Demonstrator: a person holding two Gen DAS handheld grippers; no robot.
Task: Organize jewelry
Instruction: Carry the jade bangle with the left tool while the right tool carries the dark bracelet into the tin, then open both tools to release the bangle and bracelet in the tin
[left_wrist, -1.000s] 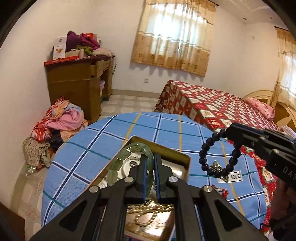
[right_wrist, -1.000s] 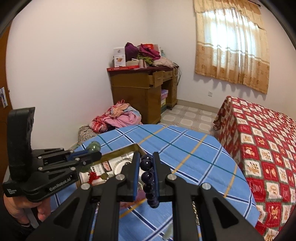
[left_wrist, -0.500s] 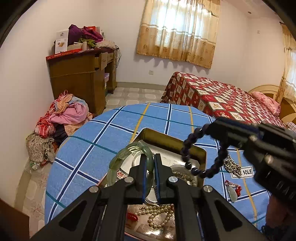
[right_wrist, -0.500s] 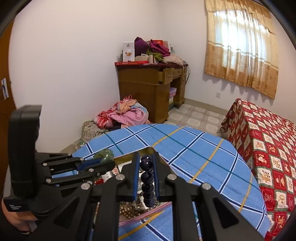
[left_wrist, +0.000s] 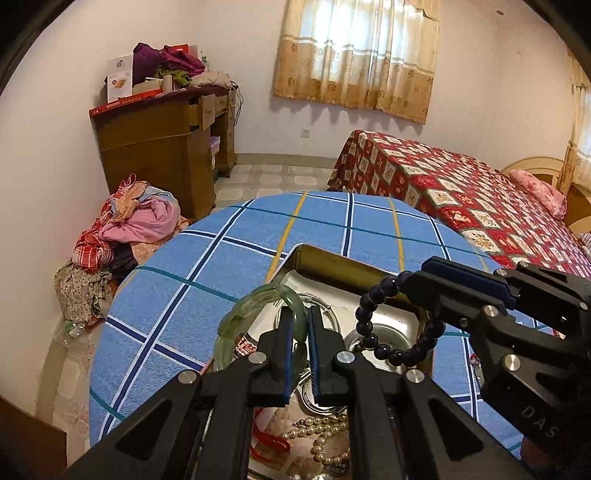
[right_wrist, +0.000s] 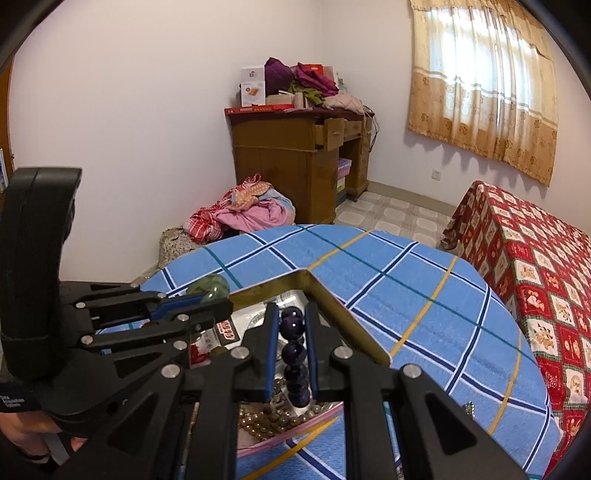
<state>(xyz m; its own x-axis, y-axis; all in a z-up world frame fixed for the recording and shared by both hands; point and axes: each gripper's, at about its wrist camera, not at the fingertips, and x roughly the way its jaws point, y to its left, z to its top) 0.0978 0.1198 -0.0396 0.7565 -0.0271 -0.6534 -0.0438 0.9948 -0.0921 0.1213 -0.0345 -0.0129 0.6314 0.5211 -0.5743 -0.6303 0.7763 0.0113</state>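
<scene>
My left gripper (left_wrist: 298, 319) is shut on a pale green stone bracelet (left_wrist: 242, 314), whose loop hangs to the left of the fingers above an open gold tin (left_wrist: 332, 262). My right gripper (right_wrist: 290, 314) is shut on a dark purple bead bracelet (right_wrist: 293, 326). In the left wrist view that gripper (left_wrist: 415, 280) reaches in from the right, and the bead bracelet (left_wrist: 373, 347) dangles over the tin. Inside the tin lie a pearl string (left_wrist: 325, 439), a red cord (left_wrist: 269, 441) and shiny rings. The left gripper (right_wrist: 218, 299) shows at the left of the right wrist view with the green bracelet (right_wrist: 208, 286).
The tin sits on a round table with a blue checked cloth (left_wrist: 207, 266). A small silver trinket (right_wrist: 468, 409) lies on the cloth at the right. Behind stand a wooden desk (left_wrist: 162, 147), a pile of clothes (left_wrist: 122, 232) on the floor and a bed with a red cover (left_wrist: 461, 199).
Both grippers have sunk closer to the tin and come nearer to each other, each still holding its bracelet. The bead bracelet has moved from beside the tin to above it.
</scene>
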